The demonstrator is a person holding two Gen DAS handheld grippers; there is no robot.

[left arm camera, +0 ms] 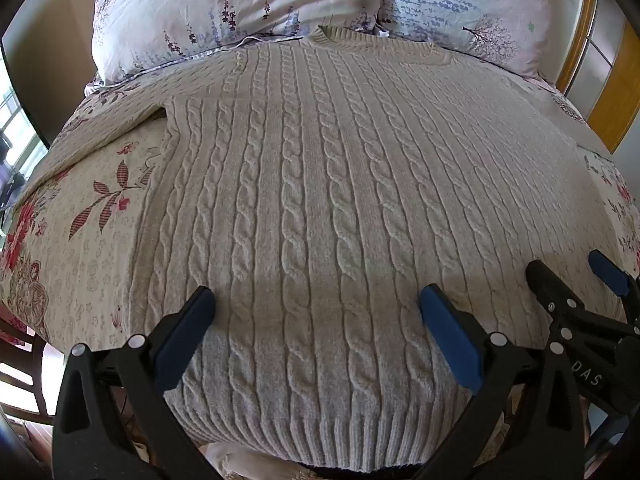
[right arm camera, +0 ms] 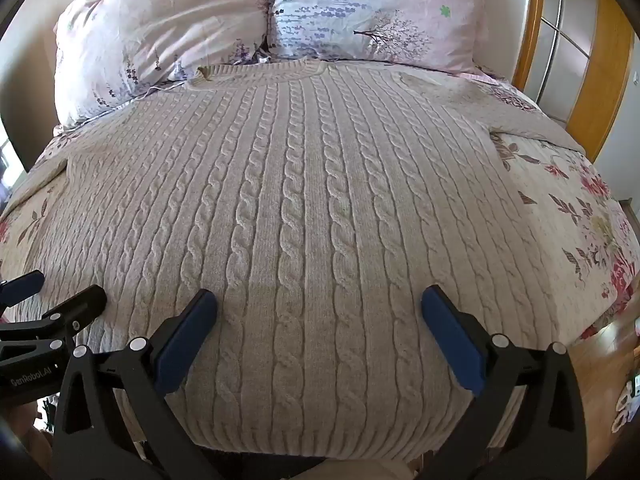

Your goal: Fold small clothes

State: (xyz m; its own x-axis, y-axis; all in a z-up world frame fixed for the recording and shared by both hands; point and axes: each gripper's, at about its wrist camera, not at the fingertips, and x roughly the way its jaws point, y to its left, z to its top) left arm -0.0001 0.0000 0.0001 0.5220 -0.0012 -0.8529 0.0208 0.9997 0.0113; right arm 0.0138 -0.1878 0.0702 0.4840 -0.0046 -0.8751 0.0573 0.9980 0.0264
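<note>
Two grippers: both are in view, each with its blue-padded fingers spread wide and nothing between them.
Left gripper (left arm camera: 316, 312): its jaws are set far apart at 6 o'clock of its own view, above the lower body of the sweater; whether the pads touch the knit cannot be told.
Right gripper (right arm camera: 319, 312): its jaws gape just as widely at 6 o'clock of its own view, over the same lower part of the garment; contact with the knit cannot be told either.
Neighbouring tool: the right gripper also shows at 4 o'clock in the left wrist view, and the left gripper at 8 o'clock in the right wrist view, so the two sit side by side near the hem.
Sweater (left arm camera: 320, 184): one cream cable-knit piece, laid flat and unfolded, ribbed hem at 6 o'clock, neckline at 12 o'clock near the pillows.
Sleeve (left arm camera: 100, 128): one reaches out toward 9 o'clock in the left wrist view; another sleeve (right arm camera: 532, 116) reaches toward 2 o'clock in the right wrist view.
Bedspread (left arm camera: 80, 216): one, floral, under the sweater.
Pillows: two, a left pillow (left arm camera: 224, 4) and a right pillow (left arm camera: 472, 4), side by side at 12 o'clock.
Wooden door frame (right arm camera: 592, 76): at 2 o'clock, beside the bed.
</note>
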